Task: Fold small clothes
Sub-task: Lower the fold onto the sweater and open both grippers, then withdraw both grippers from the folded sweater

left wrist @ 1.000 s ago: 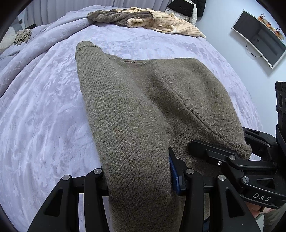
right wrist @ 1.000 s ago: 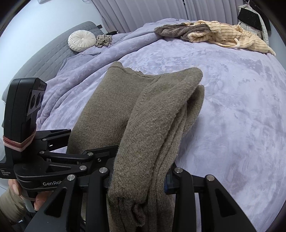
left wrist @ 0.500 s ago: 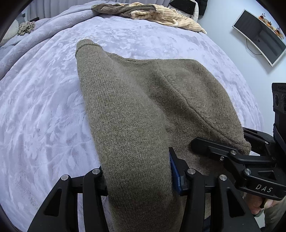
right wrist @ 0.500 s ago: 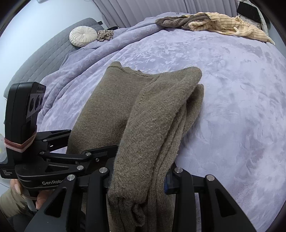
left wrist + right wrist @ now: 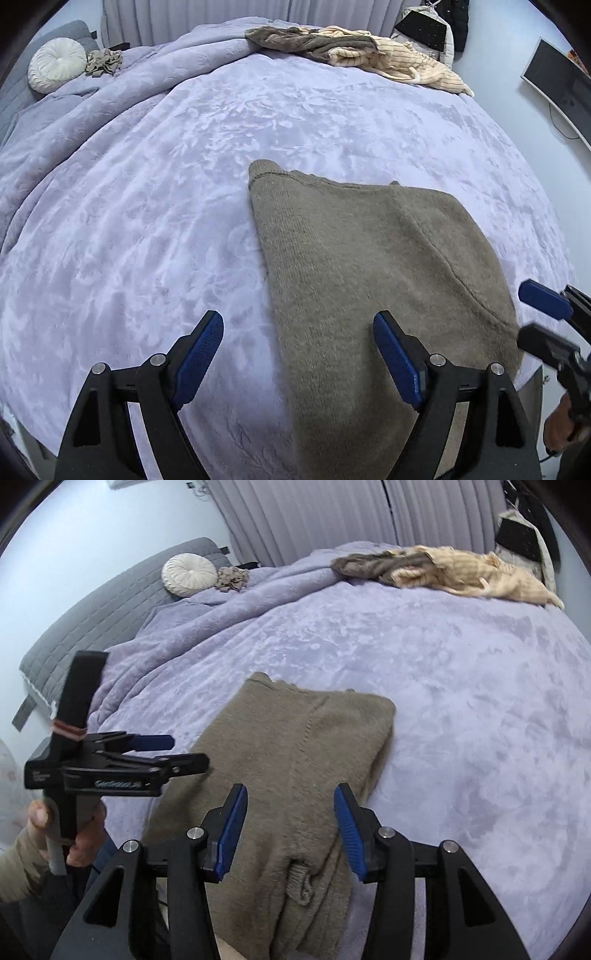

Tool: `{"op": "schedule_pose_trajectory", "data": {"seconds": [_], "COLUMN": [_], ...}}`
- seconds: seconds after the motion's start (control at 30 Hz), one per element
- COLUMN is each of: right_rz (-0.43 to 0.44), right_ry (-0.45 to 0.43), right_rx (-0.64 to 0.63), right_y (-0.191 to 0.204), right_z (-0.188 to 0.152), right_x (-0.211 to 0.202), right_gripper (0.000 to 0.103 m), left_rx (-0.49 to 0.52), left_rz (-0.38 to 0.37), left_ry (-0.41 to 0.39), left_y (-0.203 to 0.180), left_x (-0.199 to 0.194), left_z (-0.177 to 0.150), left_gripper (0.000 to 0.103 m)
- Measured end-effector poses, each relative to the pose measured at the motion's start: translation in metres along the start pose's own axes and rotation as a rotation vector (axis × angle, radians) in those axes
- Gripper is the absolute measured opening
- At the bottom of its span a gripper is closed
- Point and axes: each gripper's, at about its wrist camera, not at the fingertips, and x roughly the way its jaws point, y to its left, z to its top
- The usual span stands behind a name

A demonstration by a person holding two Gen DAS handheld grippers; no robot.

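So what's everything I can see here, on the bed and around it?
olive knit sweater: one, olive-brown, folded, near edge of the bed
bedspread: one, lilac, covers the bed
clothes pile: one heap, brown and cream striped, far side of the bed
round cushion: one, white, at the head of the bed
crumpled cloth: one, taupe, beside the cushion
headboard: one, grey quilted
curtains: pale, behind the bed
monitor: one, dark, on the right wall
left hand-held gripper: one, black with blue pads, just opened, off the sweater
right hand-held gripper: one, same, just opened, above the sweater
hand: one, holds the left handle
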Motion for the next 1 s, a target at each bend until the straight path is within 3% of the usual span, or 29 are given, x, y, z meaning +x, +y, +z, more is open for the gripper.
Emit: {"op": "schedule_pose_trajectory", "data": {"seconds": [0.13, 0.23, 0.33, 0.43, 0.57, 0.8, 0.93, 1.0], "right_rz": [0.075, 0.032, 0.045, 0.074, 0.045, 0.024, 0.000, 0.002], "right_ry": [0.052, 0.113, 0.136, 0.126, 0.102, 0.251, 0.258, 0.231], "right_rx": [-0.054, -0.053, -0.020, -0.028, -0.088, -0.064, -0.097, -0.098], "right_y": [0.011, -0.001, -0.014, -0.013, -0.011, -0.040, -0.036, -0.026], "right_z": [0.001, -0.008, -0.012, 0.000, 0.031, 0.051, 0.050, 0.050], "right_x": [0.023, 0.050, 0.058, 0.047, 0.049, 0.116, 0.117, 0.098], "right_gripper": [0.054, 0.053, 0.053, 0.054, 0.064, 0.064, 0.064, 0.065], "left_rx": [0.010, 0.020, 0.031, 0.043, 0.049, 0.036, 0.026, 0.013], "left_rz": [0.075, 0.069, 0.081, 0.090, 0.091, 0.081, 0.073, 0.072], "left_ry": [0.035, 0.044, 0.054, 0.056, 0.067, 0.096, 0.106, 0.102], "left_y": [0.002, 0.001, -0.002, -0.007, -0.011, -0.010, -0.008, -0.007], "left_x": [0.022, 0.030, 0.034, 0.034, 0.039, 0.052, 0.053, 0.047], "left_z": [0.009, 0.007, 0.008, 0.014, 0.021, 0.027, 0.027, 0.026], "left_gripper": [0.084, 0.084, 0.084, 0.084, 0.084, 0.084, 0.085, 0.085]}}
